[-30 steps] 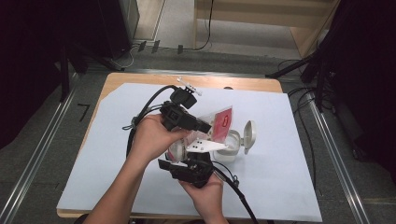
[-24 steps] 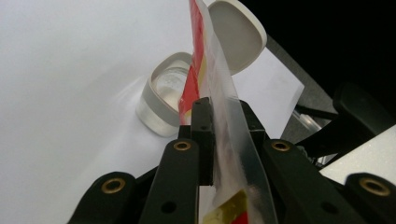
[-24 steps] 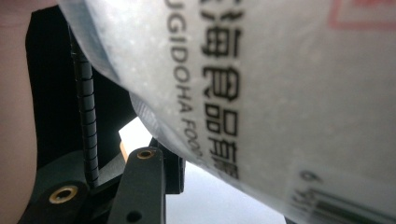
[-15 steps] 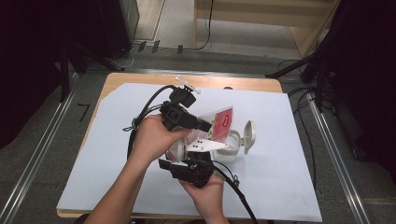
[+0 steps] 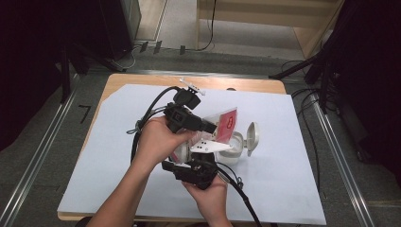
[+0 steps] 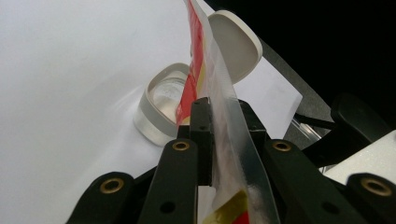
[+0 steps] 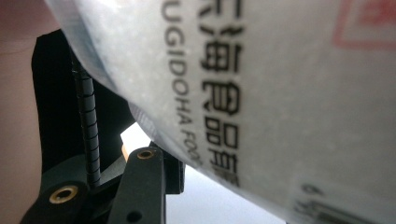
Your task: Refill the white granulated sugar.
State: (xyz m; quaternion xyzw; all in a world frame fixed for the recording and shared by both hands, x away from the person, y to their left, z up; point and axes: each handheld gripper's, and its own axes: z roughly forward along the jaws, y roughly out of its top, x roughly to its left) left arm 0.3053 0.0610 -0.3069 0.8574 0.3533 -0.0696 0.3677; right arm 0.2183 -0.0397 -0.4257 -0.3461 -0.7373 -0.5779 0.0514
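Note:
A red and clear pouch [image 5: 226, 124] hangs slanted over a clear container with a white rim [image 5: 235, 144], whose lid [image 5: 252, 138] stands open to the right. My left gripper [image 5: 210, 127] is shut on the pouch's clear edge [image 6: 219, 74], just above the container [image 6: 159, 109] and its lid [image 6: 236, 44]. My right gripper [image 5: 204, 153] comes up from below, under its white plate. The printed side of the pouch [image 7: 261, 93] lies right before its camera and against its one visible finger [image 7: 142, 186]; the other jaw is hidden behind the pouch.
A large white sheet [image 5: 118, 142] covers the wooden table [image 5: 142, 80]. Black cables [image 5: 151, 111] loop off to the left of the hands. Metal rails [image 5: 42, 151] run along the floor on both sides.

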